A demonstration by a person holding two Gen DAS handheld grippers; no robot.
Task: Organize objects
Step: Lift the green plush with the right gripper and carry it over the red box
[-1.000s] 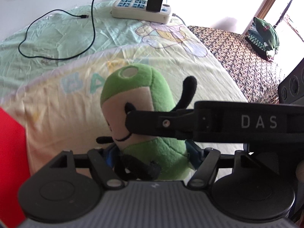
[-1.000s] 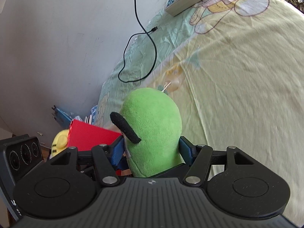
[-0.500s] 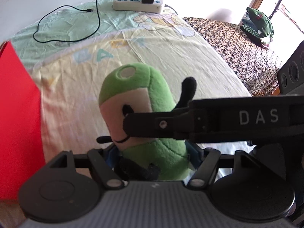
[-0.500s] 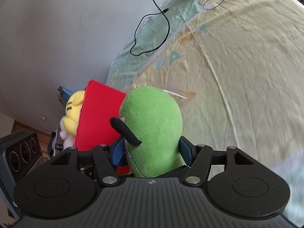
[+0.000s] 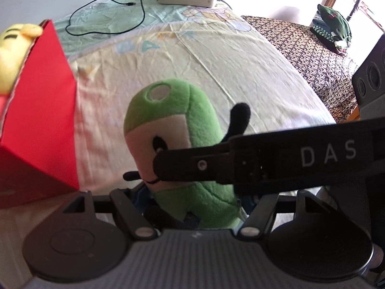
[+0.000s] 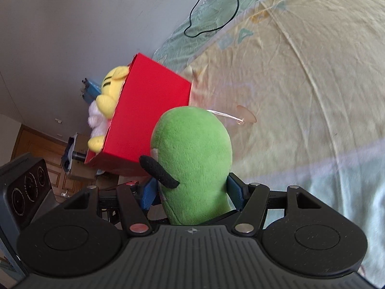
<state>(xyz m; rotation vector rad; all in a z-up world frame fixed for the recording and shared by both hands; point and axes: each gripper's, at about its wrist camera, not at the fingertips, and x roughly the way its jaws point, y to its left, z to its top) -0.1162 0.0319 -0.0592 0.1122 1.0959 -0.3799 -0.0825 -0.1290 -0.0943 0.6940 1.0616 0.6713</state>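
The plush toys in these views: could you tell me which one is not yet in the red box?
The green plush toy, gripped outside the red box; the yellow plush toy already sits inside, poking over the rim.

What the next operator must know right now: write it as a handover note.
Left tongs: shut on the green plush toy, low on its body.
Right tongs: shut on the same toy from the other side; one of its arms crosses the toy's face in the left view.
Things: the toy is held above the bed sheet, beside the red box, not in it. A yellow plush toy already sits in the box.
Left: probably carry the green toy over the box's open top and release with both tongs.
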